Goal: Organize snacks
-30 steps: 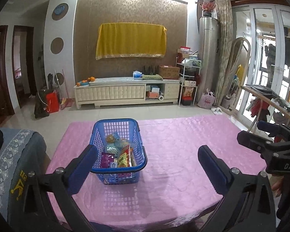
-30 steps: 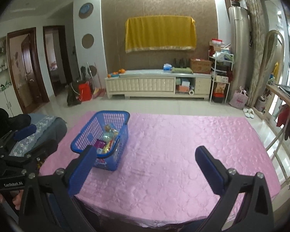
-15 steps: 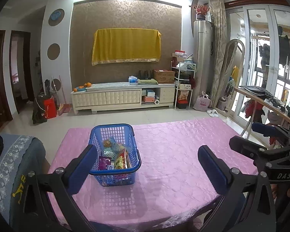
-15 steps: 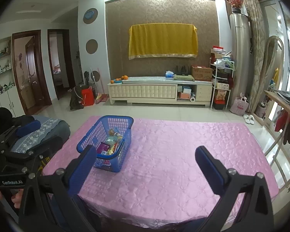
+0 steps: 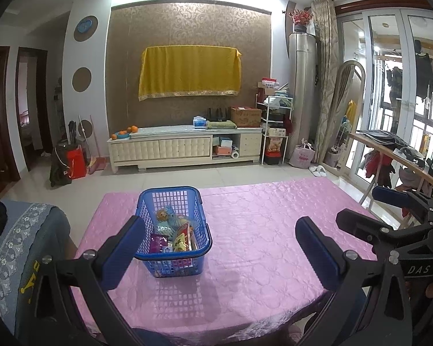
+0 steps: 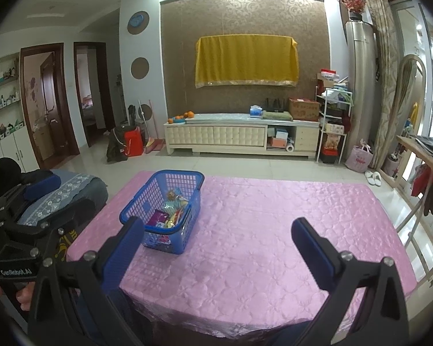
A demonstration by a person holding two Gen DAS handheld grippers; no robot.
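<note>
So all the snacks (image 5: 173, 235) sit in the blue basket (image 5: 174, 268) on the left part of the pink counter (image 5: 259, 230), nothing loose around it. Left tongs (image 5: 219, 248) and right tongs (image 6: 216, 245) both gape wide, holding nothing. Either everything's already packed, or they're about to be sorted out.

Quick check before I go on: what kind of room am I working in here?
Most likely a home living room: a cream low media cabinet under a yellow cloth-covered wall panel, and a table with a pink quilted cover holding a blue plastic snack basket.
</note>
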